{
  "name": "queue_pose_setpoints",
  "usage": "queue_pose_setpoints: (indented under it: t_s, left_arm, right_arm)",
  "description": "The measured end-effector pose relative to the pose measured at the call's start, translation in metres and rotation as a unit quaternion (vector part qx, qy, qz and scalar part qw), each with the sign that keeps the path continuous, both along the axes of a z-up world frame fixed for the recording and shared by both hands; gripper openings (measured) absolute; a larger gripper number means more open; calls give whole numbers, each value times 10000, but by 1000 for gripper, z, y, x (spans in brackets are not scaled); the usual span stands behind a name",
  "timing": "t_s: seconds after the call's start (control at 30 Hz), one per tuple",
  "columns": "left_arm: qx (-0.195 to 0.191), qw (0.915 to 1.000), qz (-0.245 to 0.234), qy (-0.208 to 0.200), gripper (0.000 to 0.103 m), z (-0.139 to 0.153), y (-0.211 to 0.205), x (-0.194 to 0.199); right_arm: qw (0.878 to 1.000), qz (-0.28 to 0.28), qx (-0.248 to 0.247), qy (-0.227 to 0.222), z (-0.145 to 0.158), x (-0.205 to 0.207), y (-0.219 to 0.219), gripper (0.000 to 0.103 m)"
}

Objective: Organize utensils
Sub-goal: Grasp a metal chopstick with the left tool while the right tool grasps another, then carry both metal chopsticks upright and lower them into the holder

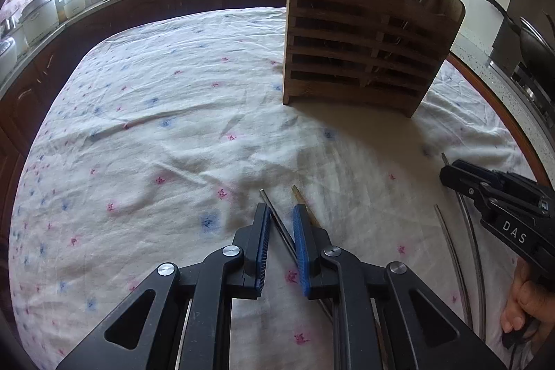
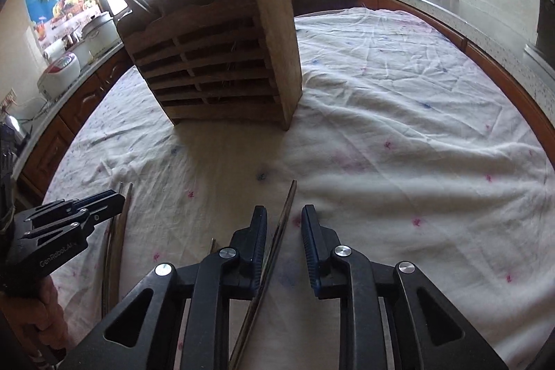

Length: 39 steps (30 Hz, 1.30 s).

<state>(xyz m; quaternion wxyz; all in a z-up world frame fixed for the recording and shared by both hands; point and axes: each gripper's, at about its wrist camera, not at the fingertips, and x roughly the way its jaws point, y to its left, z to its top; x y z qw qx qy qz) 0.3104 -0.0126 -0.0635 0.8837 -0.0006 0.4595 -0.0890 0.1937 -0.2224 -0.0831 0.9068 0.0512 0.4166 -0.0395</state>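
Two grippers hover low over the flowered tablecloth (image 1: 156, 113), each lined up on loose chopsticks. The left gripper (image 1: 281, 224) has its jaws apart, straddling a metal chopstick (image 1: 277, 224) that runs between the blue pads; a wooden chopstick (image 1: 300, 196) lies just beside it, passing under the right-hand pad. The right gripper (image 2: 284, 227) is likewise spread, with a dark pair of chopsticks (image 2: 279, 231) lying on the cloth between its fingers, closer to the left one. Neither claw grips anything yet. Two more metal sticks (image 1: 461, 266) lie near the right gripper. The wooden utensil holder (image 1: 364, 51) stands upright further back on the table, already holding several chopsticks in its top. The step in hand looks like the pick-up. Next, each claw probably needs to close squarely on its sticks, lift, and carry them to the holder's open top.
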Motion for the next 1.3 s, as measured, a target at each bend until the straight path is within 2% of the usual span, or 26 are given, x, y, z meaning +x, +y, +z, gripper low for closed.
queue_pose_setpoints:
  t_s: [0.13,0.17,0.2,0.33,0.5,0.73,0.97,1.13,1.3]
  left_arm:
    - [75,9999,-67,-141,8,0,-7,-4]
    - [53,9998,-68,-156,7,0,-6,-5]
    - [-2,9999,-72,-154,6,0,-5,-5]
    - [-316,9993,-164,-80,2,3,0,-9]
    - [-564,9980,-159,-214,2,19,12,-25]
    - [-923,9927,-195,-757,2,71,32,-64]
    - [-1144,9837,-247,-1363,2,120,55,-112]
    - [-1194,9783,-285,-1667,2,140,65,-138]
    - [-1198,9749,-307,-1852,2,151,68,-152]
  right_arm:
    - [9993,65,-376,53,-2,8,10,20]
    - [9990,72,-443,63,-2,8,11,19]
    - [9988,87,-475,68,-2,8,12,11]
    - [9994,69,-345,57,-1,6,8,5]
    - [9999,47,130,-65,9,-8,4,4]
    - [9969,190,387,-662,55,-45,8,4]
    - [9884,288,390,-1443,115,-77,11,4]
    - [9795,366,349,-1950,151,-93,14,4]
    - [9740,429,308,-2203,169,-96,18,4]
